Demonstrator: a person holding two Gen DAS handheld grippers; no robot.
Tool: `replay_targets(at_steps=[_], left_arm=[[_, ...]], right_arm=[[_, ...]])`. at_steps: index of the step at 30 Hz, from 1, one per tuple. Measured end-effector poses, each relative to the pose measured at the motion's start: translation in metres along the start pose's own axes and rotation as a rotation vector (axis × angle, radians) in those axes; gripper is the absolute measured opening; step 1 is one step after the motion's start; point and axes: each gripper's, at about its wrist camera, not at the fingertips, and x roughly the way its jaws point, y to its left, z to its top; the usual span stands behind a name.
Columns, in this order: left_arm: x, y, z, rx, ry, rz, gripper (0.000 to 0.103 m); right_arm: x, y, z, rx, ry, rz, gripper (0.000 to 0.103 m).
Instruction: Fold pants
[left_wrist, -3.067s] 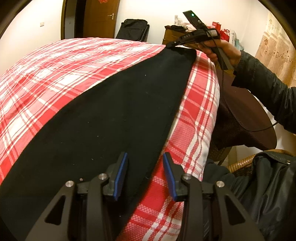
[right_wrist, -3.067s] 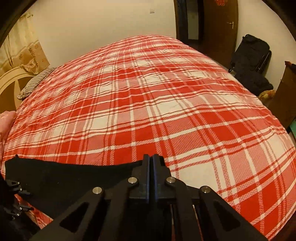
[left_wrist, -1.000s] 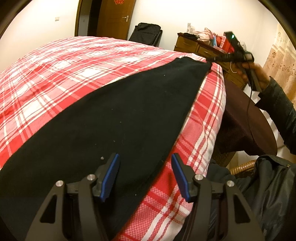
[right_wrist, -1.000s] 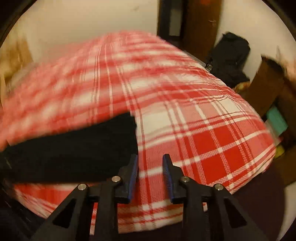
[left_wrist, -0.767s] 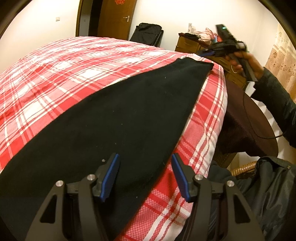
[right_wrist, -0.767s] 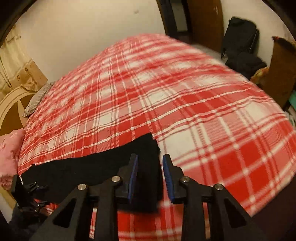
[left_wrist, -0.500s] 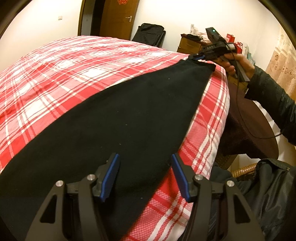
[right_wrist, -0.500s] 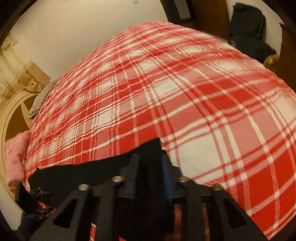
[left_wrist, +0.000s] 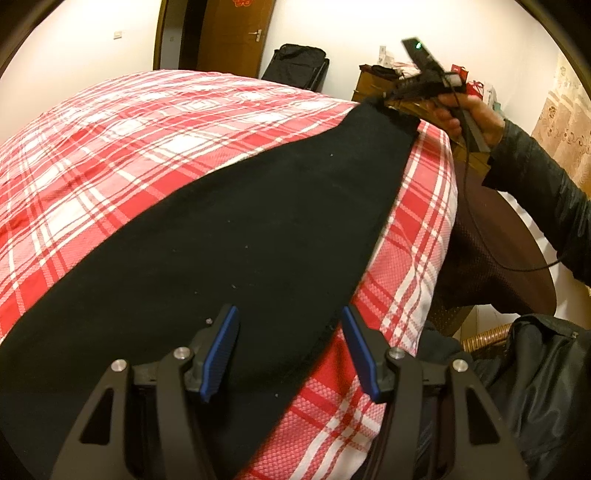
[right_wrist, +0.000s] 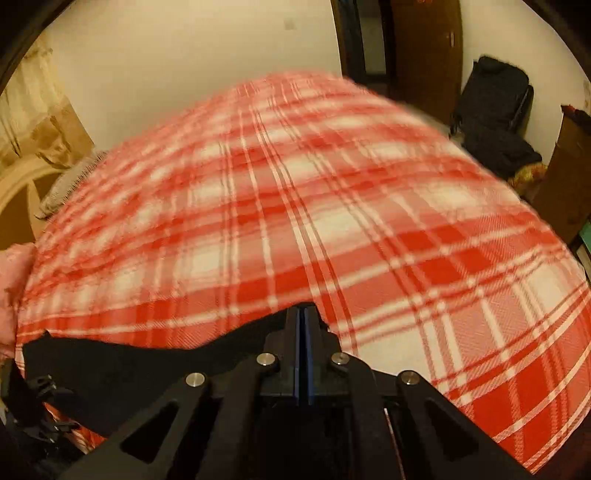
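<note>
A: Left wrist view first: the black pants (left_wrist: 236, 236) lie flat along the near edge of the red plaid bedspread (left_wrist: 110, 140), one long strip running from under your left gripper (left_wrist: 291, 350) up to the far corner of the bed. What do you make of the cloth?

B: Soft, limp and light, I'd judge. It will sag wherever you leave it unsupported, and it should drag a little on the plaid rather than slide. Take it at the hem corners or along an edge, never mid-panel, or you'll get a bunched peak.

A: And your right gripper (left_wrist: 391, 98)?

B: Its jaws are pressed together at the far end of the pants, right on the hem corner. In the right wrist view the blue pads (right_wrist: 303, 354) meet with black fabric (right_wrist: 147, 362) bunched at their tips, so you're probably pinching the cloth, though the frame is blurred and the layer between the pads is hidden.

A: The left one?

B: Spread about halfway, its fingers straddling the near edge of the pants, holding nothing.
</note>
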Motion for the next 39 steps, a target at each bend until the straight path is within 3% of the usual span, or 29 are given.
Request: replay_targets(at_steps=[3,5,9,12,15,18,25,29,35,39], left_arm=[[-0.001,0.000,0.000,-0.002,-0.004,0.000,0.060],[-0.001,0.001,-0.001,-0.005,-0.004,0.000,0.060],[-0.002,0.002,-0.001,-0.012,-0.010,0.004,0.060],[-0.005,0.004,0.000,-0.015,-0.016,0.014,0.060],[-0.010,0.008,-0.001,-0.023,-0.025,0.024,0.060],[-0.016,0.014,-0.006,-0.030,-0.026,0.047,0.060],[-0.043,0.042,-0.029,-0.095,-0.035,0.120,0.060],[-0.076,0.058,-0.040,-0.134,-0.088,0.213,0.060],[-0.114,0.077,-0.053,-0.185,-0.171,0.368,0.061],[-0.126,0.092,-0.066,-0.258,-0.206,0.404,0.065]], right_arm=[[0.016,-0.005,-0.008,-0.026,0.062,-0.105,0.007],[0.011,-0.008,-0.012,-0.019,0.034,-0.104,0.019],[-0.022,-0.008,-0.020,-0.005,-0.065,-0.126,0.021],[-0.042,0.006,-0.030,-0.038,-0.086,-0.052,0.024],[-0.040,0.030,-0.049,-0.129,-0.008,0.027,0.029],[-0.016,0.041,-0.073,-0.175,0.146,-0.012,0.030],[-0.035,0.059,-0.066,-0.215,0.113,-0.043,0.030],[-0.036,0.108,-0.044,-0.332,0.078,0.014,0.031],[-0.005,0.232,-0.012,-0.602,0.060,0.138,0.031],[0.020,0.307,0.000,-0.714,0.070,0.233,0.031]])
